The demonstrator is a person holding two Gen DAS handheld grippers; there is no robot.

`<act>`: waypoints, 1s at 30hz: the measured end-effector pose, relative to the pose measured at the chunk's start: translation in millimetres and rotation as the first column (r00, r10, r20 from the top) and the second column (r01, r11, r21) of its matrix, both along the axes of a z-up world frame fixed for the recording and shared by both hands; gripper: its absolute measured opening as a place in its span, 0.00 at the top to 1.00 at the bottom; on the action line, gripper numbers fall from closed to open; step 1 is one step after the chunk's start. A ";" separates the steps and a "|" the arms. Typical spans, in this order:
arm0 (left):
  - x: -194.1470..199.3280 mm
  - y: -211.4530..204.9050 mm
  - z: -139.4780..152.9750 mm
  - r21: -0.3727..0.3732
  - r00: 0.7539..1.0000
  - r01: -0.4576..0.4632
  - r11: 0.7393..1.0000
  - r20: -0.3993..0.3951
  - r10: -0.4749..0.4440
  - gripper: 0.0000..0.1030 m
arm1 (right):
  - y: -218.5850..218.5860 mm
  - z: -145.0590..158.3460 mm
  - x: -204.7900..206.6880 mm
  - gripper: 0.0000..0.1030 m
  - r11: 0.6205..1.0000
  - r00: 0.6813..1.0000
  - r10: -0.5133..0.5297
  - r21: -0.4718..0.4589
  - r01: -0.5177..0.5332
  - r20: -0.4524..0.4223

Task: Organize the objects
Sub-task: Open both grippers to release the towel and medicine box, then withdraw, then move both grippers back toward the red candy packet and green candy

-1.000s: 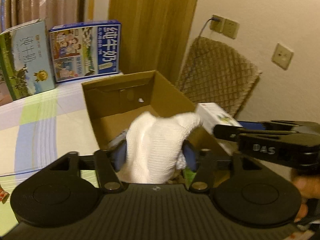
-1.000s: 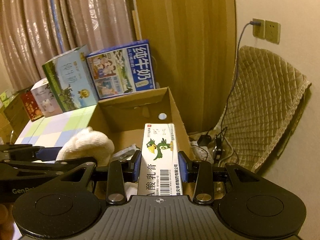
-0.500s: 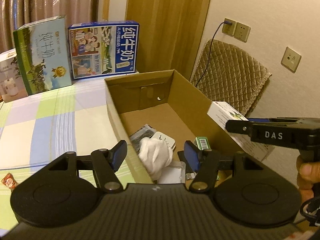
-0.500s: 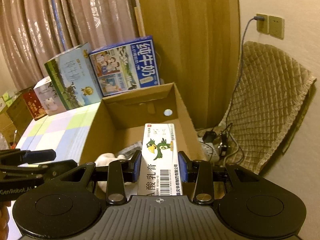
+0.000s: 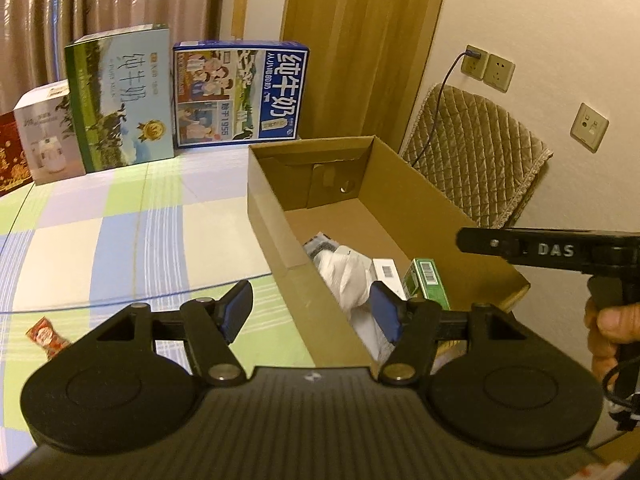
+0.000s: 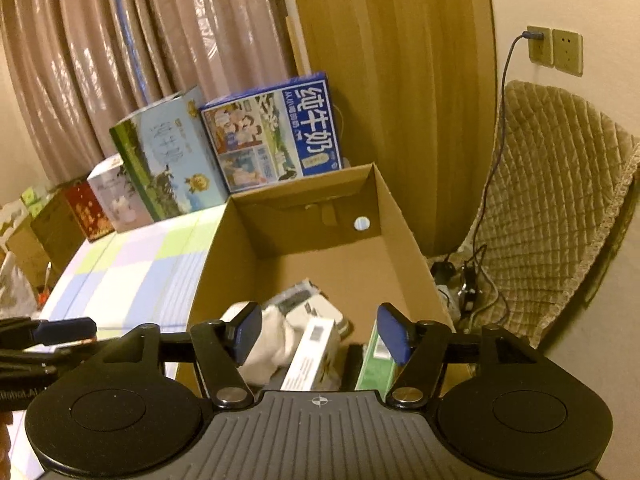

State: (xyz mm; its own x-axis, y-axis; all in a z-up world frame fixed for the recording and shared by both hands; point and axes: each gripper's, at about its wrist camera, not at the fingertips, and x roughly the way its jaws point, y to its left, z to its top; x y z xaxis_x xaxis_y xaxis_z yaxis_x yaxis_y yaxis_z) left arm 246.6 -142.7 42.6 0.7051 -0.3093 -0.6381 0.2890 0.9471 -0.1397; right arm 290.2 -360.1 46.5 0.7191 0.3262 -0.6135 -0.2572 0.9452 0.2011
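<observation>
At nine o'clock a red sachet [image 5: 47,336] lies loose on the bench [image 5: 120,240], so we judge one item left. Our left gripper [image 5: 310,310] hangs wide and empty. At centre, the cardboard box [image 5: 276,216] holds the white cloth [image 5: 346,276], a white carton [image 6: 314,354] and, perhaps, a green packet [image 5: 428,286]. Our right gripper [image 6: 320,334] gapes wide, empty.
</observation>
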 end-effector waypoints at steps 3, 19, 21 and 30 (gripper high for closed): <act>-12.1 8.5 1.9 -0.004 1.000 -0.013 1.000 0.001 0.013 0.38 | 0.8 6.4 -15.2 0.28 1.000 1.000 -0.008 0.000 0.008 0.006; -89.3 73.8 18.1 -0.037 0.994 -0.110 0.993 -0.003 0.110 0.06 | 40.4 20.3 -103.7 0.02 1.000 0.999 0.027 0.009 -0.027 -0.039; -99.8 83.2 21.0 -0.038 0.992 -0.124 0.992 0.001 0.124 0.03 | 47.5 22.6 -111.8 0.02 0.999 0.999 0.036 0.005 -0.036 -0.036; -136.0 120.1 29.7 -0.061 0.984 -0.175 0.983 0.024 0.177 0.01 | 84.0 28.5 -141.4 0.02 0.994 0.994 0.105 -0.023 -0.105 -0.014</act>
